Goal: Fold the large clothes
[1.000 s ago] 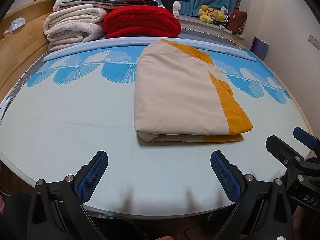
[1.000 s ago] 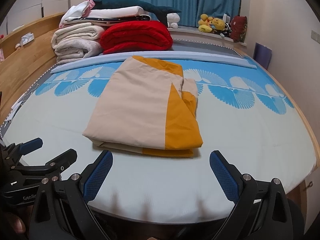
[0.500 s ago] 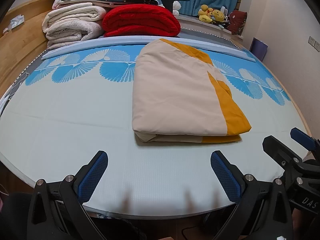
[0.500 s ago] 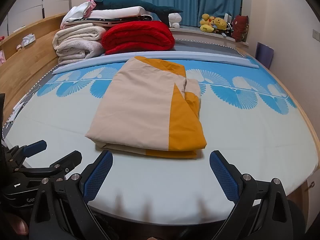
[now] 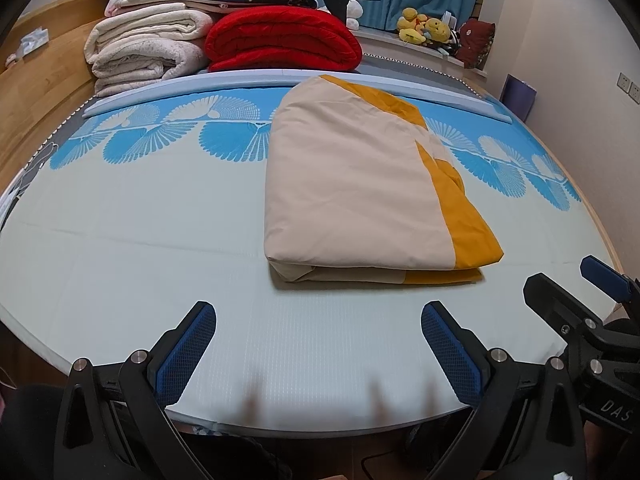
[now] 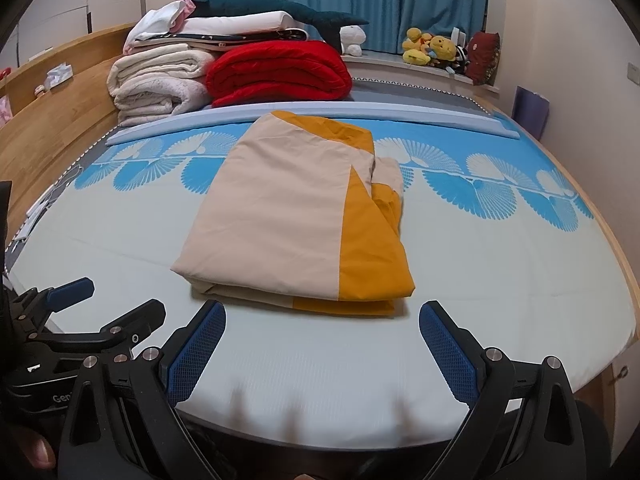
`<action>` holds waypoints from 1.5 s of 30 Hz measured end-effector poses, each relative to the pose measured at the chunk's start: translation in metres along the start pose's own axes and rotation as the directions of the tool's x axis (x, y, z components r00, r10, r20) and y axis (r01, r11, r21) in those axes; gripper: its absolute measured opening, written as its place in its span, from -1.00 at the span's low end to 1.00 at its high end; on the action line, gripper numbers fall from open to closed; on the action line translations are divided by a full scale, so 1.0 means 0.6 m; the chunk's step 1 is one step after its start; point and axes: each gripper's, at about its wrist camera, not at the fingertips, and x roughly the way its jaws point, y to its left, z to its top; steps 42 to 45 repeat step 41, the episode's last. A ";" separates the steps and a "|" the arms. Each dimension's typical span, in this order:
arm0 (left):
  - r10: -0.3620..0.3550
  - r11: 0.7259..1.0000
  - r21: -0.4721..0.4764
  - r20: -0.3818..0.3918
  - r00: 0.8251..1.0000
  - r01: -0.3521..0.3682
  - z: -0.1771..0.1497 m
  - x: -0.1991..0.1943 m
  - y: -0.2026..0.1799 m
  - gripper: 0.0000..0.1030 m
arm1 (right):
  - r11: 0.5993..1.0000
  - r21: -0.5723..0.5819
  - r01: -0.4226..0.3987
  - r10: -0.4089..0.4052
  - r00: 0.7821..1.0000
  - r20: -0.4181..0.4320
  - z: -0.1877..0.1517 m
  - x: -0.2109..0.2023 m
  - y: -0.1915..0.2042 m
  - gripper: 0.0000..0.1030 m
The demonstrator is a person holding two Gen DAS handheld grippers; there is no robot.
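The beige-and-mustard cloth lies folded into a compact rectangle mid-bed, near side of the red blanket. Both claws — left claw, right claw — hang wide apart and empty just short of its near edge, likely because folding looks finished.

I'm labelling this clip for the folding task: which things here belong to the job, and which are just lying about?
Part of the job:
folded beige and yellow cloth
left gripper, open
right gripper, open
bed mat it lies on

Just lying about:
red blanket
cream blankets
plush toys
blue curtain
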 end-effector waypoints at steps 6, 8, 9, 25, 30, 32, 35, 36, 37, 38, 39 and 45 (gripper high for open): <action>-0.001 1.000 0.000 0.001 1.000 0.001 0.000 0.000 0.001 0.98 | 1.000 0.000 -0.001 0.001 1.000 0.001 0.000 0.000 0.000 0.89; -0.001 1.000 0.001 0.003 1.000 0.001 0.000 0.000 0.000 0.98 | 1.000 0.000 -0.001 0.001 1.000 0.000 0.000 0.001 0.000 0.89; -0.002 1.000 0.003 0.003 1.000 0.002 -0.001 0.001 -0.002 0.98 | 1.000 -0.001 0.000 0.000 1.000 0.000 0.000 0.001 0.000 0.89; -0.002 1.000 0.007 0.003 1.000 0.002 -0.003 0.001 0.000 0.98 | 1.000 0.003 0.000 0.000 1.000 0.002 -0.002 0.001 -0.001 0.89; -0.003 1.000 0.007 0.003 1.000 0.003 -0.003 0.001 0.000 0.98 | 1.000 0.005 0.001 -0.001 1.000 0.002 -0.003 0.001 0.001 0.89; -0.002 1.000 0.007 0.003 1.000 0.002 -0.004 0.001 0.000 0.98 | 1.000 0.004 0.001 -0.001 1.000 0.003 -0.003 0.002 0.000 0.89; -0.002 1.000 0.008 0.003 1.000 0.002 -0.003 0.001 0.000 0.98 | 1.000 0.004 0.001 -0.001 1.000 0.002 -0.003 0.002 0.001 0.89; -0.002 1.000 0.008 0.007 1.000 0.002 -0.003 0.000 -0.001 0.98 | 1.000 0.004 0.002 -0.002 1.000 0.001 -0.003 0.002 0.001 0.89; -0.001 1.000 0.007 0.008 1.000 0.001 -0.003 -0.001 0.000 0.98 | 1.000 0.004 0.002 -0.002 1.000 0.001 -0.002 0.001 0.001 0.89; 0.001 1.000 0.007 0.008 1.000 -0.001 -0.003 -0.001 0.000 0.98 | 1.000 0.006 0.002 -0.002 1.000 0.001 -0.002 0.001 0.001 0.89; 0.002 1.000 0.007 0.006 1.000 -0.002 -0.003 -0.001 0.001 0.98 | 1.000 0.008 0.001 -0.001 1.000 0.001 -0.002 0.001 0.001 0.89; -0.002 1.000 0.004 0.006 1.000 0.002 -0.003 -0.002 0.003 0.98 | 1.000 0.005 0.002 -0.002 1.000 -0.001 -0.004 0.002 0.002 0.89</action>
